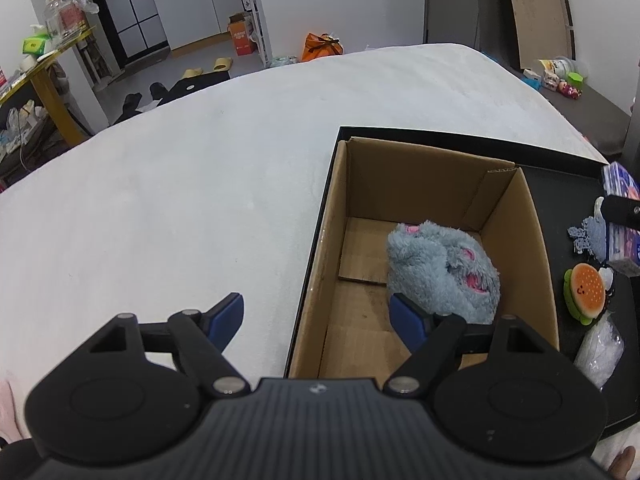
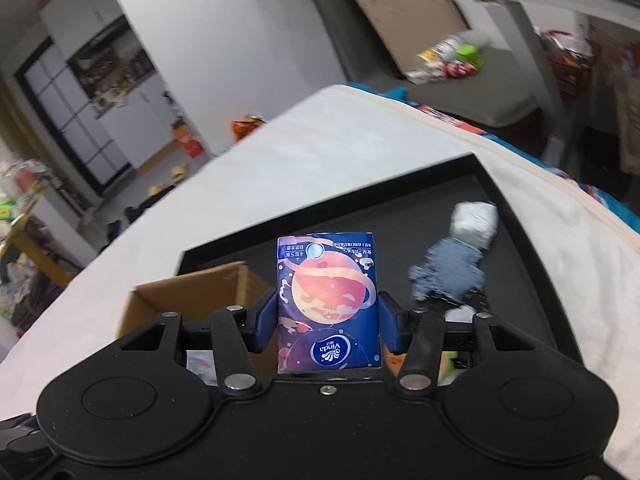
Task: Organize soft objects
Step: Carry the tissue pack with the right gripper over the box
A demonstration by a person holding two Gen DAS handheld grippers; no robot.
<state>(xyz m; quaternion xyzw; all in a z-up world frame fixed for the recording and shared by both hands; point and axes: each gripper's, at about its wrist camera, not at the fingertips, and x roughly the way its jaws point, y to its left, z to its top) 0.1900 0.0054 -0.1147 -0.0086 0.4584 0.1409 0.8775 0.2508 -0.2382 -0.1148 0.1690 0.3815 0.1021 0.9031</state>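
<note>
A cardboard box (image 1: 336, 216) stands on a black tray (image 1: 560, 184) on the white bed. A grey-blue plush toy (image 1: 444, 268) lies inside the box. My left gripper (image 1: 320, 316) is open and empty, its jaws straddling the box's near left wall. My right gripper (image 2: 328, 320) is shut on a blue Vinda tissue pack (image 2: 328, 300), held above the tray (image 2: 516, 216) to the right of the box (image 2: 192, 300). The pack also shows at the right edge of the left wrist view (image 1: 622, 216).
On the tray right of the box lie a burger-shaped toy (image 1: 584, 292), a blue crocheted piece (image 1: 590, 236) (image 2: 448, 272), a clear plastic bag (image 1: 600, 352) and a white wrapped bundle (image 2: 474, 224). The white bed cover (image 1: 180, 200) spreads left. Room clutter lies beyond.
</note>
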